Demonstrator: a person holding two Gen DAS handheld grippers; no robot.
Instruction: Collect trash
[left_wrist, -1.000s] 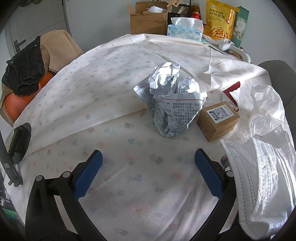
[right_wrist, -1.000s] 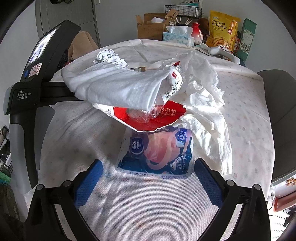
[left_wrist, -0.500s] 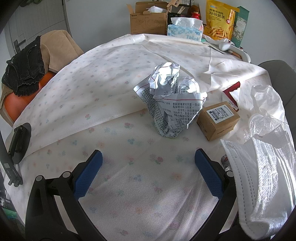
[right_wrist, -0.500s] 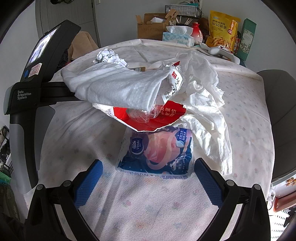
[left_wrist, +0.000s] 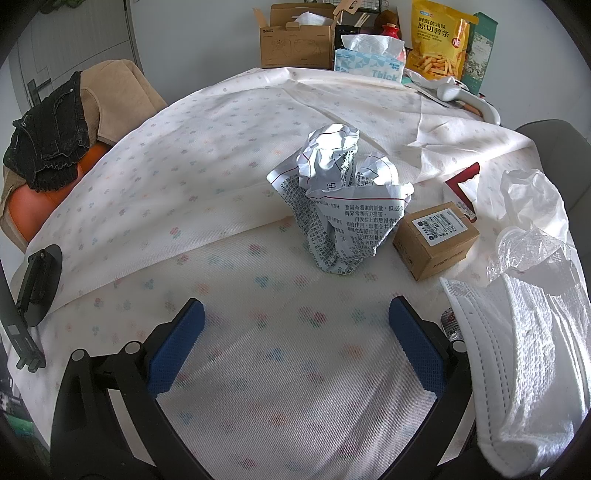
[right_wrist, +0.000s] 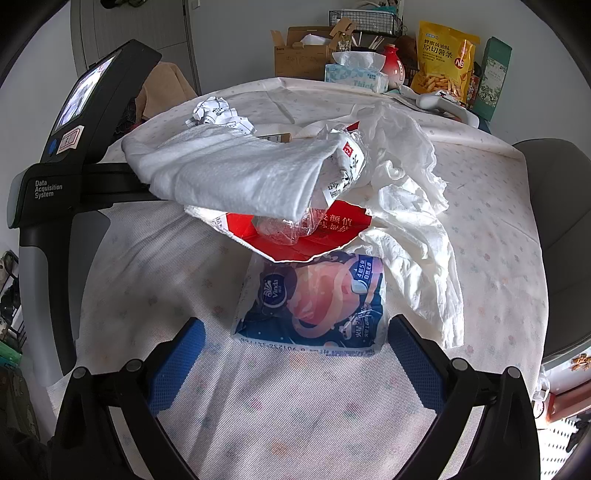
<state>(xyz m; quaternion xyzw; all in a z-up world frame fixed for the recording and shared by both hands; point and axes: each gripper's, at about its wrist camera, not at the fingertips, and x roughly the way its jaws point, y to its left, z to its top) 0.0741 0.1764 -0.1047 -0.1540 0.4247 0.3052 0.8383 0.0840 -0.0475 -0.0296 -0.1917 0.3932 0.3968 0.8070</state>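
1. Your left gripper (left_wrist: 295, 332) fingers are spread, empty; the crumpled leaflet (left_wrist: 340, 199) stands at 12 o'clock.
2. Your right gripper (right_wrist: 293, 343) is spread too; the blue tissue wrapper (right_wrist: 314, 299) lies at 12 o'clock.
3. Nothing has moved in the last second, so collecting hasn't started.

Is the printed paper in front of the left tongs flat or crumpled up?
Crumpled. The printed paper stands as a creased, bunched wad on the tablecloth, beside the small cardboard box; the open left tongs do not touch it.

I see a white tablecloth (left_wrist: 207, 177) with faint coloured dots, black-printed white crumpled paper (left_wrist: 341, 199), a brown box (left_wrist: 436, 240), and a blue-and-pink wrapper (right_wrist: 314, 302).
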